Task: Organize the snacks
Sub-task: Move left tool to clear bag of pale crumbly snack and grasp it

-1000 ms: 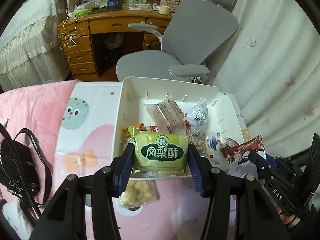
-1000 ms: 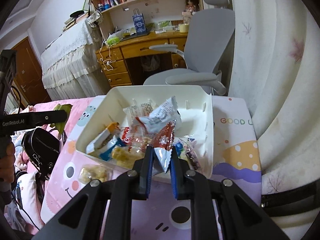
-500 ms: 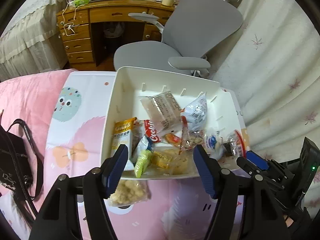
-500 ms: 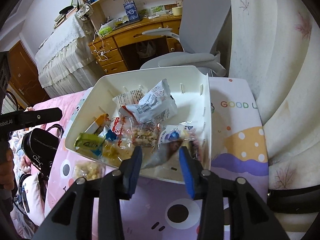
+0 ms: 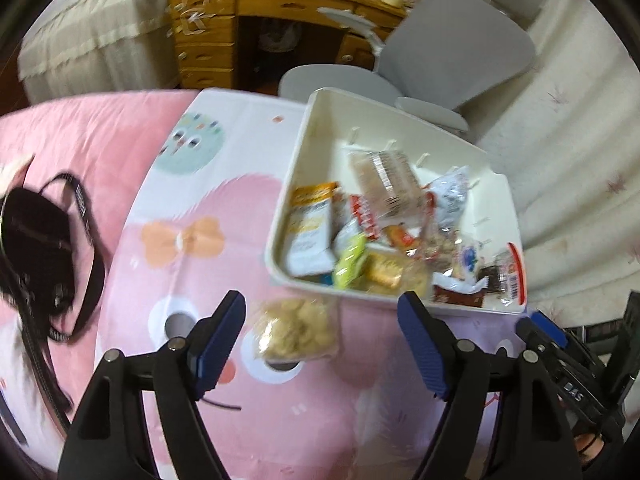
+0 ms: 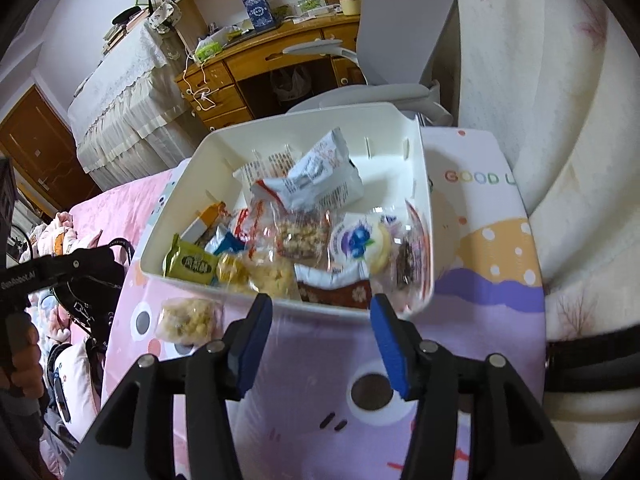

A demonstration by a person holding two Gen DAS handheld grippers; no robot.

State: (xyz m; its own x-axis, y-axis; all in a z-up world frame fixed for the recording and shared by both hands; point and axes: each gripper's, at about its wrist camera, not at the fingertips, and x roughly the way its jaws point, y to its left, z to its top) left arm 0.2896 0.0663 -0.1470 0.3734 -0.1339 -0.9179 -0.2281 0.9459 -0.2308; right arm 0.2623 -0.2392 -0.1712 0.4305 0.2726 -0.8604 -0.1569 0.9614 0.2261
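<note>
A white bin (image 5: 298,184) (image 6: 422,216) on the cartoon-print sheet holds several snack packets, among them the green pastry pack (image 5: 349,258) (image 6: 191,265) and a red-brown wrapper (image 6: 340,294) by the near wall. A clear bag of pale puffs (image 5: 295,328) (image 6: 185,319) lies on the sheet outside the bin. My left gripper (image 5: 322,320) hovers over that bag, its jaws opening and holding nothing. My right gripper (image 6: 320,320) hangs at the bin's near wall, jaws also opening, with nothing pressed between the pads.
A black bag with a strap (image 5: 36,248) lies on the pink bedding at left. A grey office chair (image 5: 452,56) and a wooden desk (image 5: 256,28) stand beyond the bed. White curtain (image 6: 560,120) runs along the right.
The left gripper dropped the green pastry pack into the bin, opened and swung left over the bag of puffs. The right gripper let the red-brown wrapper fall into the bin and opened.
</note>
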